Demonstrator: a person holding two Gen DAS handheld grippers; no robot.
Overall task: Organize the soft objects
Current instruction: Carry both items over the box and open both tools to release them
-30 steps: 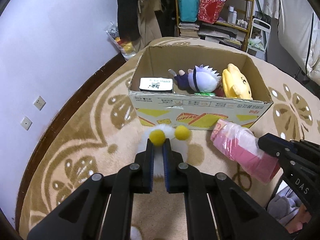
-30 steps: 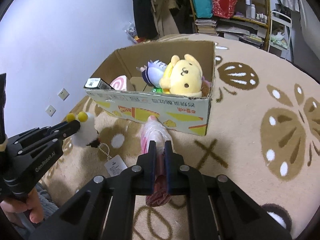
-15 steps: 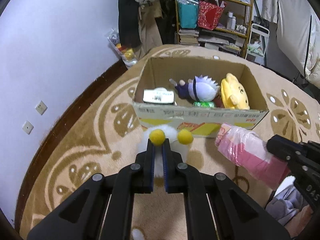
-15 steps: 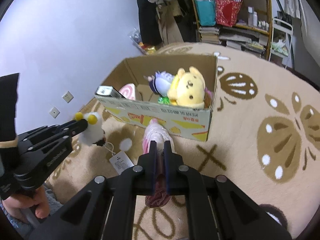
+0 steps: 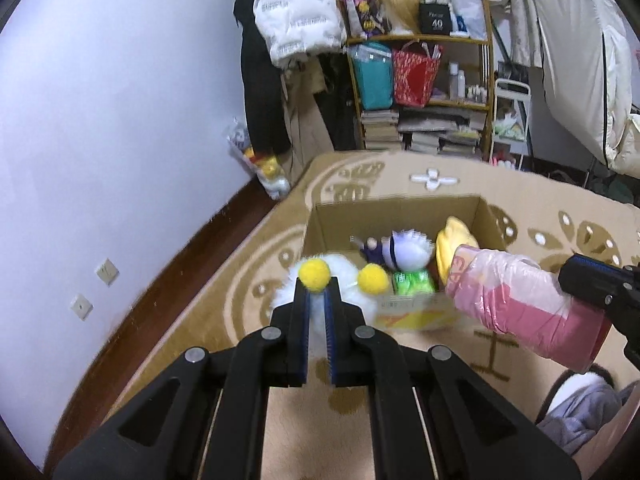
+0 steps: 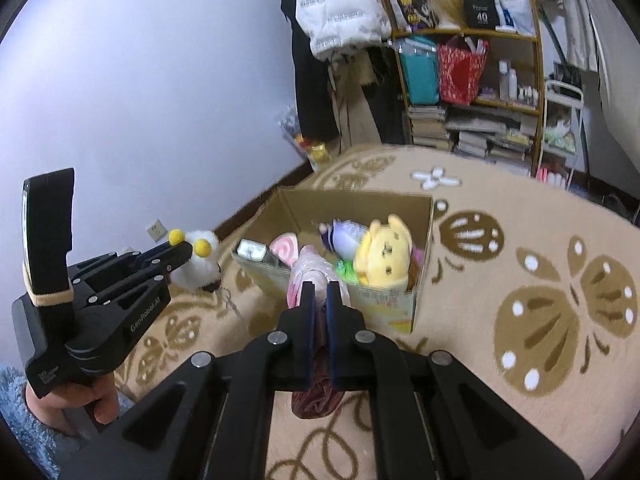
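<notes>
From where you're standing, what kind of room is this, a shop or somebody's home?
Most likely a lived-in room at home, perhaps a bedroom. A patterned beige carpet covers the floor, a wooden shelf holds bags, bottles and stacked books, a white puffer jacket hangs nearby, and a cardboard box holds plush toys.

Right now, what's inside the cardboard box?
In the cardboard box: yellow bear plush, purple-white doll, pink swirl item, green packet. The bottom is covered.

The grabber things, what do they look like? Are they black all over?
Mostly black plastic. Each gripper, left and right, has two flat fingers lined with blue ribbed pads and round silver bolts at the joints. The left one has white lettering on its side, a tan band round its upright block, and a bare hand holding it.
</notes>
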